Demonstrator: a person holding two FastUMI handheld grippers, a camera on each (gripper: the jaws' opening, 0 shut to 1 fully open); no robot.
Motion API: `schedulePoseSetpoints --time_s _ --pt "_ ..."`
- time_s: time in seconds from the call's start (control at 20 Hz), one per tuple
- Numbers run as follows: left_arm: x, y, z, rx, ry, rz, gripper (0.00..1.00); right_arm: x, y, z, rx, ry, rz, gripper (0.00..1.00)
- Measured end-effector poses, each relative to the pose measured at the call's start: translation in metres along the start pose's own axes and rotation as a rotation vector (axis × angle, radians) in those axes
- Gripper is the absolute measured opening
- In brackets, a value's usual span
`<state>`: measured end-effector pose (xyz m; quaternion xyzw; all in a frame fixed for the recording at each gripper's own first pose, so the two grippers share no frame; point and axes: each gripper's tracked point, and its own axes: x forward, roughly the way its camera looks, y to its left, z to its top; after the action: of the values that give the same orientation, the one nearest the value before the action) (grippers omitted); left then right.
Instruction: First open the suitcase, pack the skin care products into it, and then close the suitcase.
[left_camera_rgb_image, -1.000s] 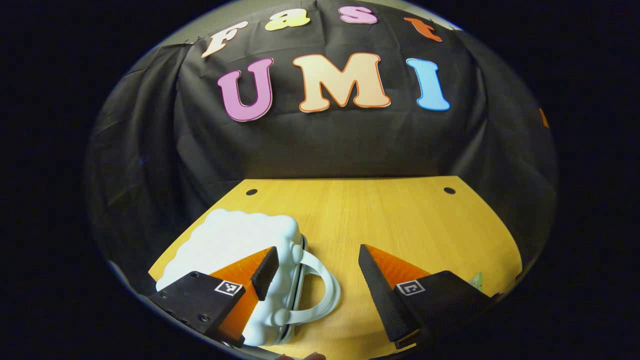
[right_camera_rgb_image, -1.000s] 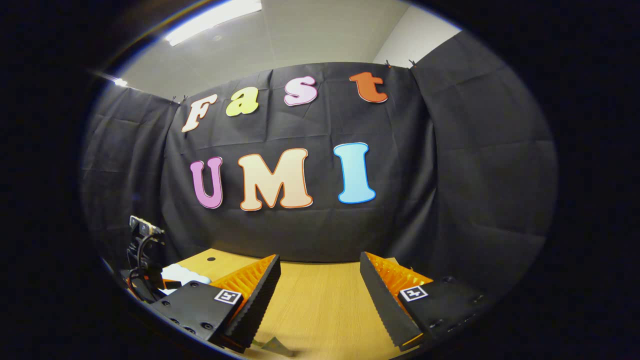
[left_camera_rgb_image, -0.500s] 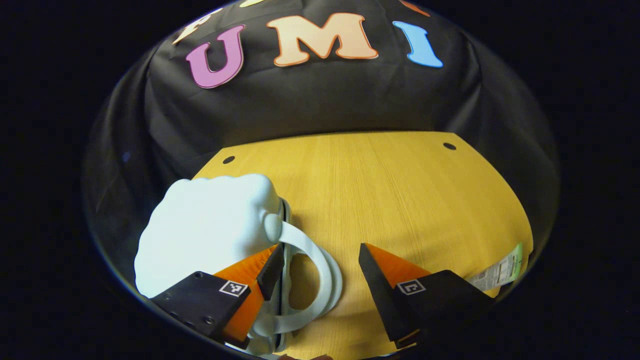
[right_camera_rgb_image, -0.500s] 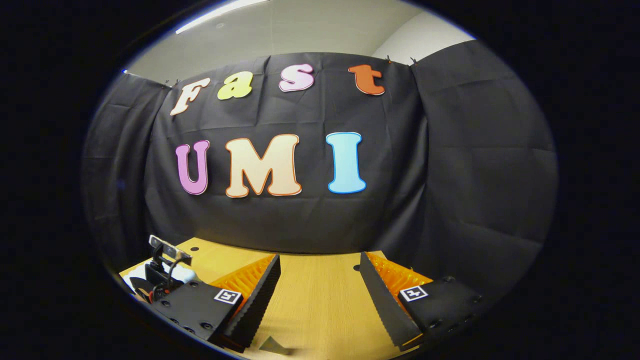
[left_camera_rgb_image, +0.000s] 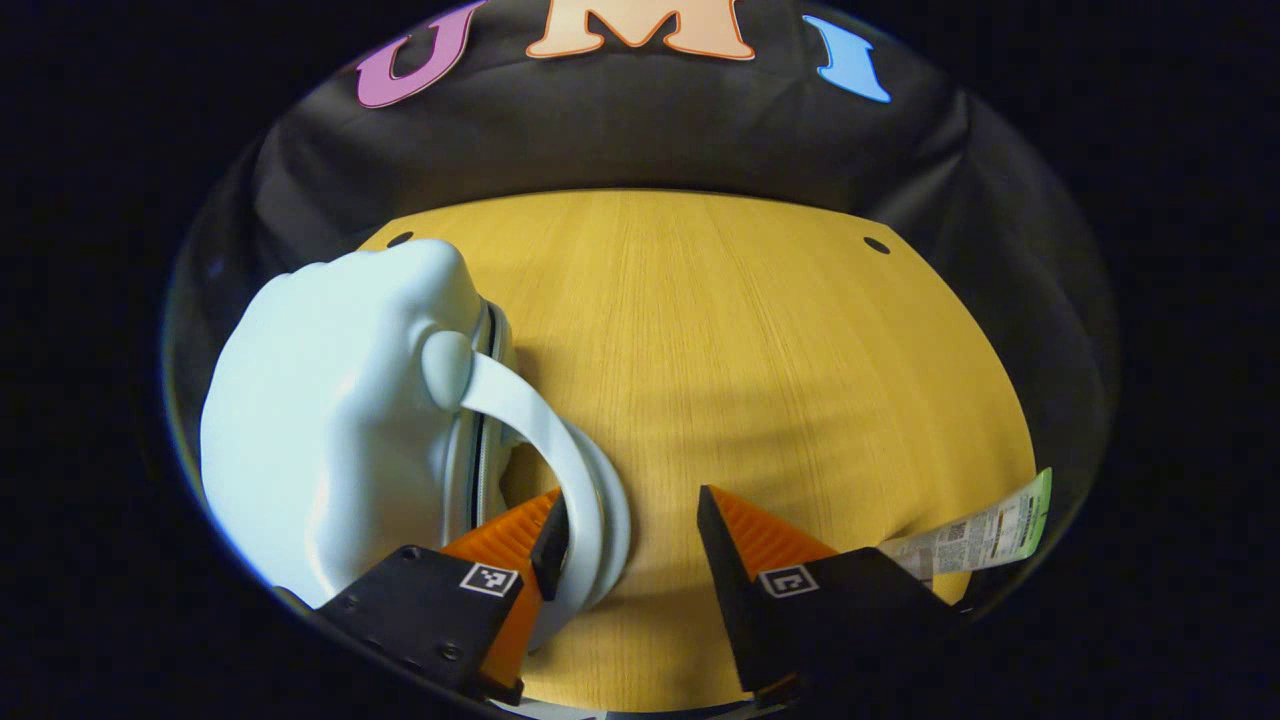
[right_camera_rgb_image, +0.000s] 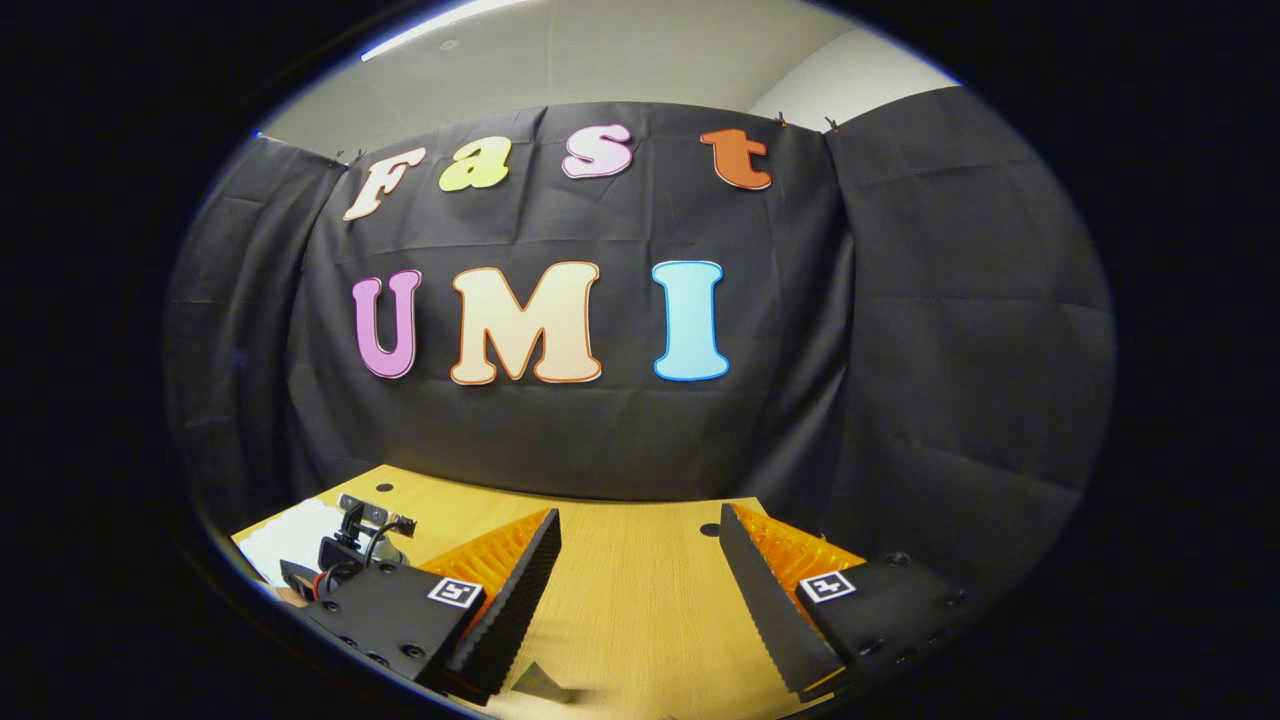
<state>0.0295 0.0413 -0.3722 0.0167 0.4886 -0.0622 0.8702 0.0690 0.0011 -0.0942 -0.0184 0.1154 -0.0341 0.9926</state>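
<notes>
A pale blue-white suitcase (left_camera_rgb_image: 330, 400) lies zipped shut on the left of the wooden table (left_camera_rgb_image: 750, 330). Its looped handle (left_camera_rgb_image: 575, 480) points toward the table's middle. My left gripper (left_camera_rgb_image: 630, 530) hovers open over the handle. The handle's arc sits just inside its left finger (left_camera_rgb_image: 548, 535), and the right finger is over bare wood. A flat skin care packet (left_camera_rgb_image: 985, 535) with a green edge lies at the right table edge. My right gripper (right_camera_rgb_image: 640, 545) is open above the table with nothing between its fingers. In the right gripper view the suitcase (right_camera_rgb_image: 285, 530) shows at far left behind the left gripper's body (right_camera_rgb_image: 355, 545).
Black cloth closes the booth behind and beside the table. Two small dark holes (left_camera_rgb_image: 877, 245) mark the table's far corners. A small grey pointed corner (right_camera_rgb_image: 540, 685) pokes up at the near edge in the right gripper view. Bare wood spreads between suitcase and packet.
My left gripper has tipped downward and come closer to the suitcase, so its left finger now sits at the handle loop. The right gripper has turned slightly.
</notes>
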Motion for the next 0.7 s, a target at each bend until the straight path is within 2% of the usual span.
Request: schedulePoseSetpoints --time_s 0.05,0.15,0.2,0.45,0.6,0.7 --pt "-0.001 0.005 0.003 0.017 -0.009 0.009 0.69 -0.001 0.0 0.002 -0.002 -0.008 0.0 0.99" --pt "-0.001 0.019 0.003 0.025 -0.007 0.043 0.37 -0.004 0.001 0.003 -0.005 -0.02 0.003 0.99" --pt "0.002 0.017 -0.001 0.014 0.0 0.031 0.13 -0.005 0.002 0.005 -0.005 -0.028 0.005 0.99" --pt "-0.007 0.014 0.005 0.042 0.009 0.001 0.09 -0.015 0.009 0.017 0.003 -0.085 0.038 0.99" --pt "-0.015 0.014 0.011 0.07 -0.007 0.029 0.02 -0.02 0.016 0.02 -0.006 -0.117 0.056 0.98" --pt "-0.029 0.008 0.019 0.082 -0.029 0.014 0.01 -0.021 0.02 0.015 0.0 -0.116 0.074 0.98"
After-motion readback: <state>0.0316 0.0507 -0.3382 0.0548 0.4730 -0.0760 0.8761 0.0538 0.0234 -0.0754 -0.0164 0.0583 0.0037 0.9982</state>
